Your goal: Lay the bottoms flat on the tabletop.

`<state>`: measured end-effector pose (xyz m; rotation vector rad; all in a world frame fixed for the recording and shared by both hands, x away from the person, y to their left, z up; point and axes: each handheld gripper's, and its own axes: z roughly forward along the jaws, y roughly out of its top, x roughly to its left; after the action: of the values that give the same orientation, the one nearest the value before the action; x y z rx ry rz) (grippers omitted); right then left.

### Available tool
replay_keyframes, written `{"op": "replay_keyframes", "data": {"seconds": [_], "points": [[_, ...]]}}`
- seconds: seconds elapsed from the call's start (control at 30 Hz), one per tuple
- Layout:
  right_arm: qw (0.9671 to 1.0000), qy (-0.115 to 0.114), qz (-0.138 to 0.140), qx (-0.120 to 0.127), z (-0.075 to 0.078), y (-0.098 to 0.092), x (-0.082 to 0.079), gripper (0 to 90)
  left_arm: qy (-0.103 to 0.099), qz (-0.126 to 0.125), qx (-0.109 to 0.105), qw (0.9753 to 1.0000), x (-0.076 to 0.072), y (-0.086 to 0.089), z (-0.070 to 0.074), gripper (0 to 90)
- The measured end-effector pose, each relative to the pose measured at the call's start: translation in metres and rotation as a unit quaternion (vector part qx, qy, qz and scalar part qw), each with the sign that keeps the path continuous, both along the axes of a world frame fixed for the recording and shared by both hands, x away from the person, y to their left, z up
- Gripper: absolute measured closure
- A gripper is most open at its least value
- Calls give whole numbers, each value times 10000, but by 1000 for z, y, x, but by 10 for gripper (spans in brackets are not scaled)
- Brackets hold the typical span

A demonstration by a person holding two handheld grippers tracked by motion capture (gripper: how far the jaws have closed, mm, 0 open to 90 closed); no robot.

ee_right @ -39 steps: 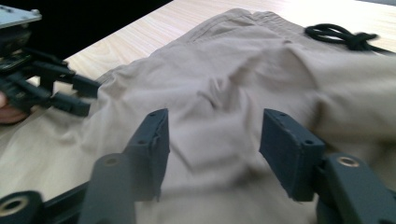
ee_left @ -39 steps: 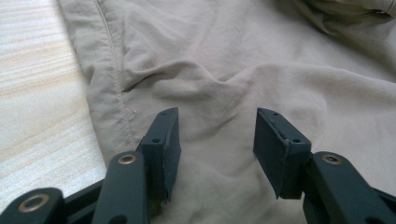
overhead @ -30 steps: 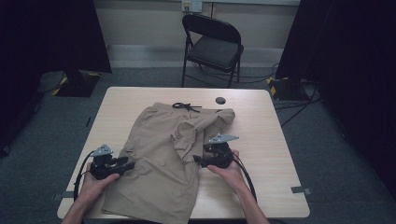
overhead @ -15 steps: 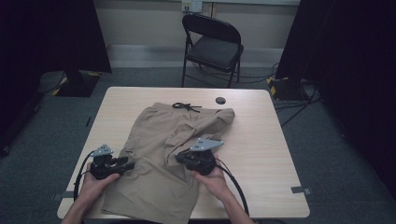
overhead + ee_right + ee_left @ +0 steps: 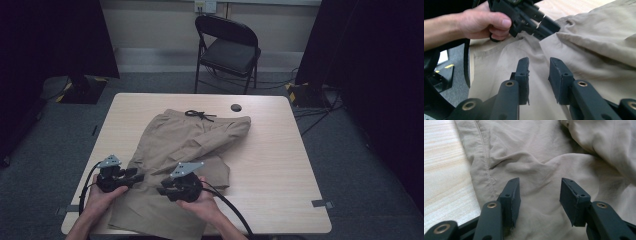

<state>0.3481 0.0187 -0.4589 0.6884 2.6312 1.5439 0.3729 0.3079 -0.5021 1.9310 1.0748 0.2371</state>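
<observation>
- A pair of tan shorts is spread on the wooden bench, with the waistband and its dark drawstring at the far end and the leg hems at the near edge.
- One leg is folded across toward the right, its end lying near the far right of the garment.
- The left gripper is held over the near left part of the shorts, close to the left side seam, in the person's left hand.
- In the left gripper view, the fingers are seen spread wide over creased cloth, with nothing clamped between them; bare bench wood lies to the left of the seam.
- The right gripper is held over the near middle of the shorts, just right of the left gripper, in the right hand.
- In the right gripper view, the fingers are parted by a narrower gap above the cloth, and no fabric is pinched in them.
- The left gripper and the hand holding it are seen farther off in that view, with its tips at a fold of the shorts.
- A small dark round object lies on the far part of the bench, beyond the shorts.
- A folding chair stands on the floor beyond the far edge.
</observation>
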Motion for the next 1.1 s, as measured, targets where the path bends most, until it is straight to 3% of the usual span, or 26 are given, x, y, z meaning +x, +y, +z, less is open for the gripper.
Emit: {"op": "replay_keyframes", "data": {"seconds": [0.13,0.23,0.33,0.4,0.47,0.53,0.7,0.77,0.87,0.93,1.1], "points": [[9990,-88,-295,330,21,-33,11,673,-12,8,20,10000,0,0,0,505],[9977,-237,-619,134,25,-54,20,653,-12,23,29,10000,0,-1,0,505],[9960,-151,-878,18,17,-74,28,614,7,18,20,10000,0,0,0,504],[9943,-123,-1039,-186,8,-86,30,571,2,4,-3,10000,0,1,0,505],[9937,-103,-1074,-291,3,-91,31,545,18,11,-25,10000,0,1,0,506],[9916,-21,-1170,-555,-14,-102,30,454,13,15,-15,10000,0,0,0,505],[9888,-67,-1212,-867,-29,-102,27,410,3,17,-7,10000,0,0,0,505],[9877,-83,-1207,-994,-34,-99,27,457,6,17,-13,10000,0,0,0,505],[9861,-222,-1232,-1096,-35,-98,26,681,13,13,-20,10000,0,0,0,505],[9872,-212,-1203,-1030,-33,-100,26,788,12,11,-20,10000,0,0,0,505],[9910,-274,-1120,-676,-13,-104,18,856,14,15,-14,10000,0,0,0,505]]}}
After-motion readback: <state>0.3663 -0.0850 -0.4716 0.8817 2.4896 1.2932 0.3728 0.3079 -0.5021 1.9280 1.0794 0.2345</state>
